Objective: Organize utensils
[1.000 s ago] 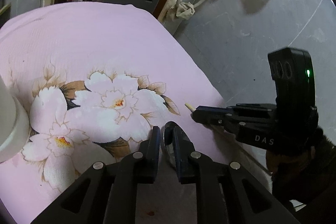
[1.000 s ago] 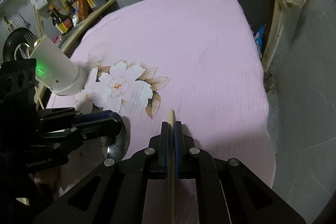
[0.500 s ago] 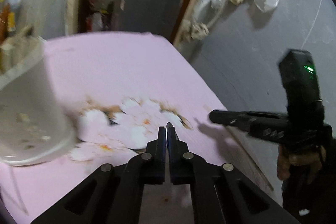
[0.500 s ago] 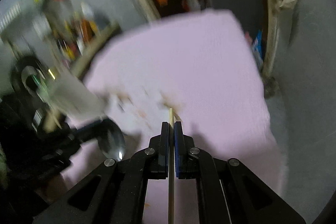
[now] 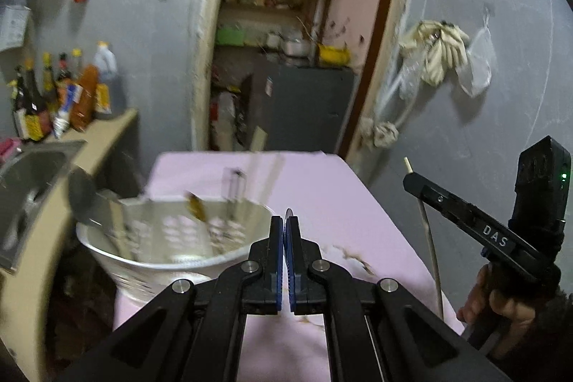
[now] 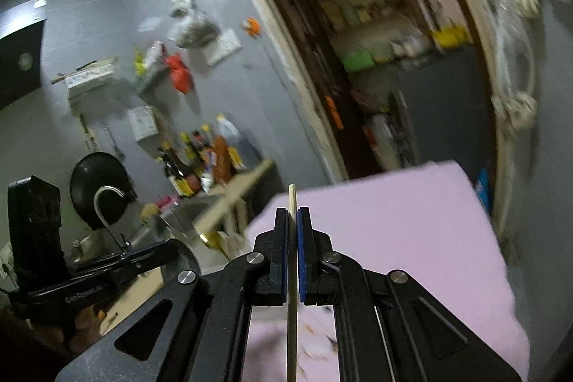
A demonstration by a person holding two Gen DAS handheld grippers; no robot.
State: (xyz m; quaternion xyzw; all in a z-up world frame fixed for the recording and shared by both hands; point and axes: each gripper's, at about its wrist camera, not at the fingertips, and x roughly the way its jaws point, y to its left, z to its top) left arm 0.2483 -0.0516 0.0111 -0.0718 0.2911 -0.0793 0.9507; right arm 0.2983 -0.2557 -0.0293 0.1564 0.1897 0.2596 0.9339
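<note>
Left gripper point(image 5: 285, 221), jaws pressed together on a thin spoon point(image 5: 288, 213) seen edge-on, its tip showing just past the pads. Ahead to its left, a white perforated holder point(image 5: 161, 256) with blurred utensils stands on the pink cloth point(image 5: 340, 203). Right gripper point(image 6: 293, 213) clamps an upright wooden chopstick point(image 6: 292, 274); counter bottles point(image 6: 200, 163) lie beyond.

On my right hand-held gripper point(image 5: 412, 183), at the right edge of the left wrist view, I can read "DAS" in pale capitals along its black finger. My left hand-held gripper point(image 6: 172, 251), lower left of the right wrist view, carries white lettering too blurred to read. Bottle labels are illegible.
</note>
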